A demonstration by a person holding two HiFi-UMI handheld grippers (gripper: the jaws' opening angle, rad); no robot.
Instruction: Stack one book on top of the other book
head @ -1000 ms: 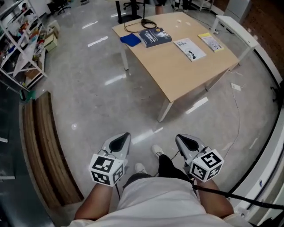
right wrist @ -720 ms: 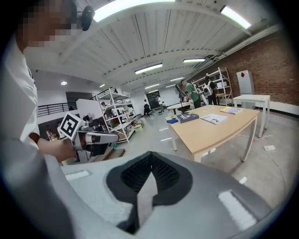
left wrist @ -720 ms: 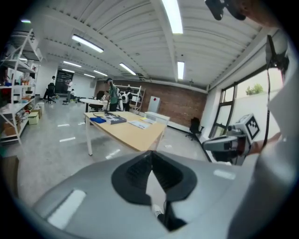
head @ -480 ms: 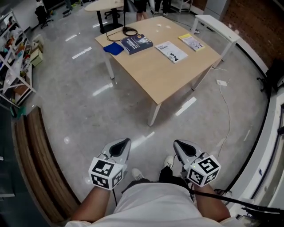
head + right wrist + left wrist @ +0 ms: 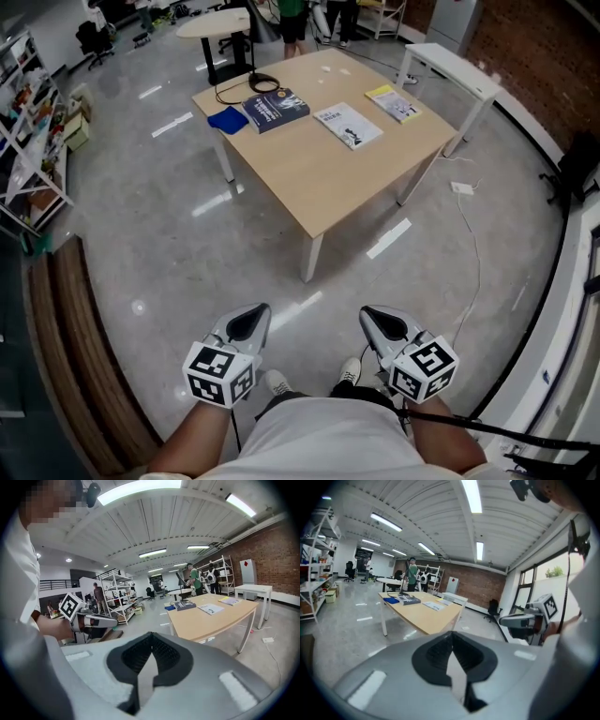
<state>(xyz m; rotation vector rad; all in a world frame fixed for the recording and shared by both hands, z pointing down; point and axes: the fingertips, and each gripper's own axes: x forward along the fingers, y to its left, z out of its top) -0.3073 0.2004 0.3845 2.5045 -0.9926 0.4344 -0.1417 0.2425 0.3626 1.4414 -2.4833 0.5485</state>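
So the books are all lying flat and separate on the table, nothing stacked. The thick dark blue book is sitting near the far left corner. The thin white book is lying a bit to its right with bare tabletop between them. The yellow book is sitting further right again, near the far edge. None of them are touching each other, and I honestly can't tell which two are meant to end up as the pile.

Right beside the dark blue book a blue cloth is lying on the corner, and a black cable is coiling just behind it. Neither is on top of any book.

The person is standing well back from the table, with a wide stretch of shiny floor between them and the near corner. They're holding the left gripper and the right gripper low in front of their body, side by side. Both are pointing toward the table, and both have their jaws pressed together with nothing between them.

My read is that the job isn't really under way. Reaching the table, opening up, grabbing one book and setting it on another are all waiting to be done.
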